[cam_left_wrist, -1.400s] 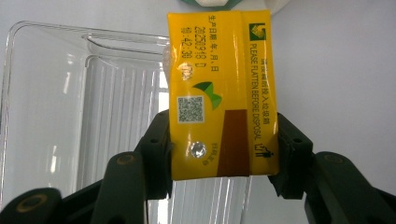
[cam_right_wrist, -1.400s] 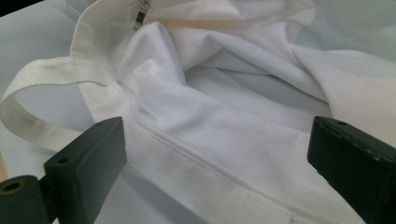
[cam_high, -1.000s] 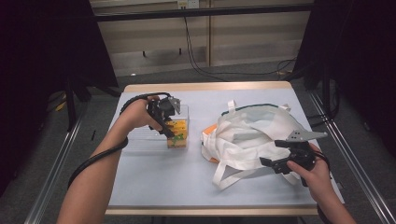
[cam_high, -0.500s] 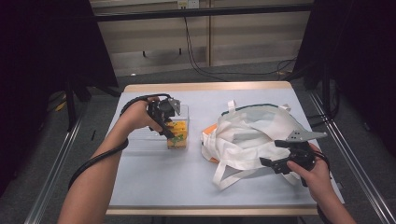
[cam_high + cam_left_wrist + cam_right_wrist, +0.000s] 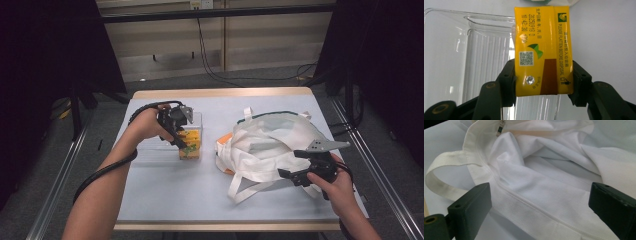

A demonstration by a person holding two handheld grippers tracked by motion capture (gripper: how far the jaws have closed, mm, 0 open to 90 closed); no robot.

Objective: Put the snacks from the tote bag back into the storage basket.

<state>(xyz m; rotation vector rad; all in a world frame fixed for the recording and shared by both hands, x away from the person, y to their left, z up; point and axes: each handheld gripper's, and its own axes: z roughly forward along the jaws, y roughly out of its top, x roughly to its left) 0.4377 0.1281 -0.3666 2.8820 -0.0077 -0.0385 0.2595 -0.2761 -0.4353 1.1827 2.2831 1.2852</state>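
High view shows the left gripper (image 5: 181,131) at the right end of a clear plastic bin (image 5: 150,152), with its jaws clamped on a yellow drink carton (image 5: 190,145). Set against the frames from a second and half a second ago, almost nothing has changed: the carton sits in the same place at the bin's right end, and the hand has hardly shifted. I take that to mean the carton is being placed or steadied in the bin, with the release not yet made.

Left gripper view confirms the grip: both black jaws press the carton's (image 5: 543,50) two sides near its lower end, and the ribbed floor of the bin (image 5: 464,60) lies behind and to the left of it. Whether the carton rests on the bin floor or hangs just above it, I cannot tell.

On the counter (image 5: 170,200), the right gripper (image 5: 295,176) has also held its place, at the near edge of the white cloth bag (image 5: 270,145). Right gripper view shows its jaws wide apart above the bag's hem (image 5: 529,200), gripping nothing, with a strap loop (image 5: 446,170) to the left. Something orange (image 5: 224,139) peeks from the bag's left side, which suggests more items remain to move.
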